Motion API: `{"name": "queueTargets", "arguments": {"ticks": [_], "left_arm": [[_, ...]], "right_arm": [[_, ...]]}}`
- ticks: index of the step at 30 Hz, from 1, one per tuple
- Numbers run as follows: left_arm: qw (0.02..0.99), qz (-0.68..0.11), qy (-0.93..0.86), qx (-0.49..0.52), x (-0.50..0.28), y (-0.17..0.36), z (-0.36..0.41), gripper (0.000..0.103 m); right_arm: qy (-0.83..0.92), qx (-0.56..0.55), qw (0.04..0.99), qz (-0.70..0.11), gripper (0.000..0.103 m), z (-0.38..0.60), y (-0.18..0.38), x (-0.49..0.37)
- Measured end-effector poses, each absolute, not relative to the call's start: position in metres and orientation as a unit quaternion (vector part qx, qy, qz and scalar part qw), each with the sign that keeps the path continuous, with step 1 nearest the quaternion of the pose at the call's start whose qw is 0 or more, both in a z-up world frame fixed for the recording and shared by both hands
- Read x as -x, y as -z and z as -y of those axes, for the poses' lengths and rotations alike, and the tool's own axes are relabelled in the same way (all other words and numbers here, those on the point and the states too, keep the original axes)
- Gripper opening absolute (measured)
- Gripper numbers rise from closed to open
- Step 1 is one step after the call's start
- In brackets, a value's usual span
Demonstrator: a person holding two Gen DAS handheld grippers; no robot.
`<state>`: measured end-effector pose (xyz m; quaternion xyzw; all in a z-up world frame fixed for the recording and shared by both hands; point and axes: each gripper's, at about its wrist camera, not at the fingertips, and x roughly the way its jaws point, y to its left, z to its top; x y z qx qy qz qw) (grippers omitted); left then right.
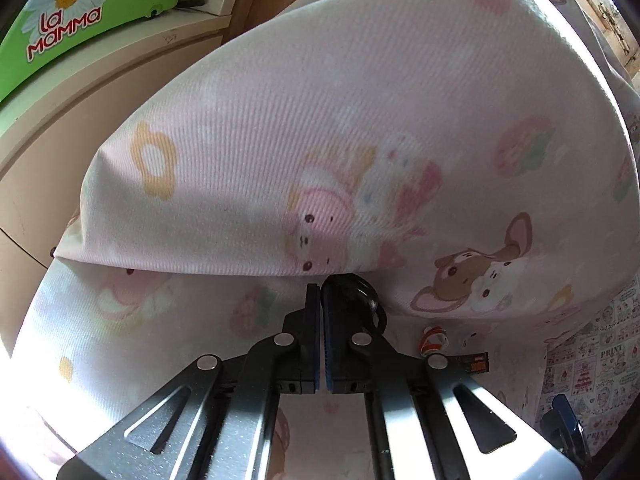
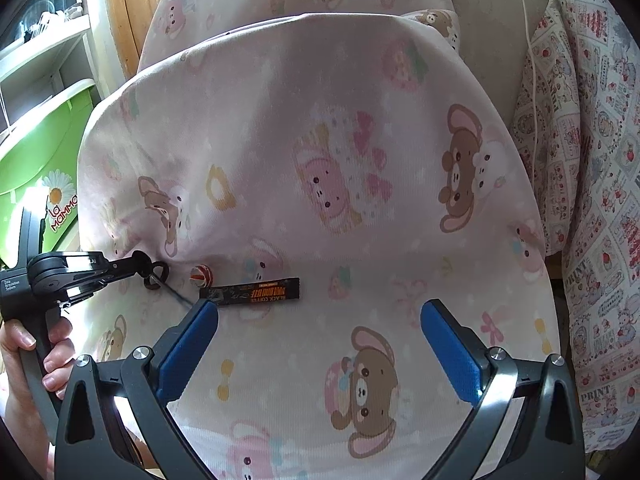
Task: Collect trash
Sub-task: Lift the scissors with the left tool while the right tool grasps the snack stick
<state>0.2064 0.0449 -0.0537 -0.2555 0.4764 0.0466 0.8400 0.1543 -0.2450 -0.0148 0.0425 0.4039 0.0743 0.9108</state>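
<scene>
Black coffee sachet (image 2: 250, 293) flat on pink printed bedcover (image 2: 320, 160), long axis left-right, left gripper (image 2: 154, 276) jaws together on dark ring (image 2: 154, 278), striped wrapper (image 2: 200, 275) beside sachet's left end, right gripper (image 2: 320, 320) jaws apart, empty

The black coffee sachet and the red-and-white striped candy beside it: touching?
Apart. The right wrist view shows pink printed bedding between the black coffee sachet and the striped candy.
</scene>
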Motion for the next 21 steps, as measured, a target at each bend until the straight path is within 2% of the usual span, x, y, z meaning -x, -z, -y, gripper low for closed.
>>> {"name": "queueTargets", "arguments": {"ticks": [9, 12, 17, 21], "left_arm": [[0.890, -0.423, -0.044, 0.166, -0.189, 0.011, -0.021, 0.000], [0.918, -0.360, -0.061, 0.156, -0.168, -0.017, -0.017, 0.000], [0.961, -0.247, -0.105, 0.073, -0.123, -0.054, -0.014, 0.000], [0.967, -0.222, -0.111, 0.052, -0.114, -0.057, -0.019, 0.000]], "right_arm": [[-0.073, -0.024, 0.914, -0.399, 0.102, 0.241, 0.015, -0.154], [-0.081, -0.022, 0.911, -0.405, 0.102, 0.237, 0.017, -0.156], [-0.077, -0.018, 0.906, -0.416, 0.102, 0.223, 0.028, -0.163], [-0.087, -0.001, 0.901, -0.425, 0.102, 0.203, 0.041, -0.176]]}}
